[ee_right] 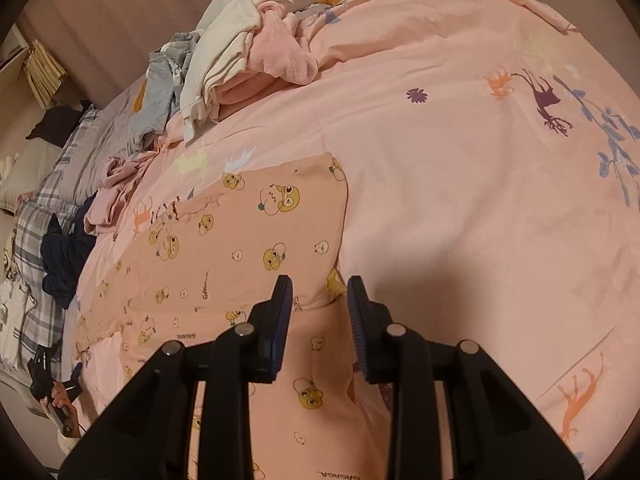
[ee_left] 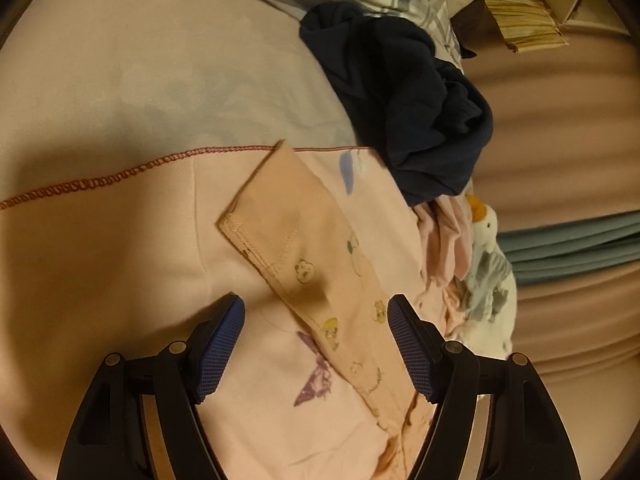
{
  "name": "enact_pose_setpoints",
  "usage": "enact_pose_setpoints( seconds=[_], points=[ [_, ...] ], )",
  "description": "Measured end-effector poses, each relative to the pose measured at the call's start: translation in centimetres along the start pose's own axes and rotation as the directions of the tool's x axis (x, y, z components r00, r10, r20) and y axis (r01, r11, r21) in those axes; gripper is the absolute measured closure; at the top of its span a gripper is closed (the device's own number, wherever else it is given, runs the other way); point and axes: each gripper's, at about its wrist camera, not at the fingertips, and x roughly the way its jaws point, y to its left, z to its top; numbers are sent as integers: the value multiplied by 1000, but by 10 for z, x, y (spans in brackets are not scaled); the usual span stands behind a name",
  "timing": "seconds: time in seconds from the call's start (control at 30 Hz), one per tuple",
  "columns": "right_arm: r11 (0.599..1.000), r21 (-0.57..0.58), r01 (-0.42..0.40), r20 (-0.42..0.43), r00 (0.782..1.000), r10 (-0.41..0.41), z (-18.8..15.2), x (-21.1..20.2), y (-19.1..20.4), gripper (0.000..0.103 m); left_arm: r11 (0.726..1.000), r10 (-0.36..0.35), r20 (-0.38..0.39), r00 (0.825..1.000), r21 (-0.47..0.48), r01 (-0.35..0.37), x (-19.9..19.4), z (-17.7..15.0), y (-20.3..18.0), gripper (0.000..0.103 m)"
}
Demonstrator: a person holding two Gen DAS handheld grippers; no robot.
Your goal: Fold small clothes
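A peach cartoon-print garment [ee_right: 240, 264] lies mostly flat on the pink bedspread [ee_right: 460, 200], barely folded; left gripper [ee_left: 316, 344] wide, right gripper [ee_right: 320, 320] narrower, both empty; unfolded clothes pile [ee_right: 240, 60] near the far edge.

Left tongs [ee_left: 316, 344] gape wide; right tongs [ee_right: 319, 320] parted, both empty

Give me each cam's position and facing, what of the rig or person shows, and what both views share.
Left wrist: on the left tool, looking down along its open fingers at the folded sleeve of the peach cartoon-print cotton garment; only the tool's fingers show.
Right wrist: on the right tool, fingers open, looking across the same garment on the pink printed bedcover; the person's hand shows at lower left.
Shared: the garment, the bedcover and the crumpled navy cloth.
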Motion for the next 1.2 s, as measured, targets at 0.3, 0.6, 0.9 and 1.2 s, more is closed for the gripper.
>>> enact_pose_setpoints(
  seconds=[0.3,0.6,0.9,1.2],
  points=[
    [1000,-5,4,-63,998,-4,-17,8,10,74,1000,22,5,1000,20,-22,25,23,2,68],
    [996,-61,71,-60,995,-75,-20,11,21,74,961,219,93,971,153,-231,22,16,-17,96],
    [995,-64,81,-17,996,-82,-28,-10,8,74,885,118,133,984,436,-165,23,-36,-130,97],
    [996,-24,90,28,996,-89,-34,-37,-29,74,763,17,-36,999,647,10,79,-158,-256,97]
  ],
)
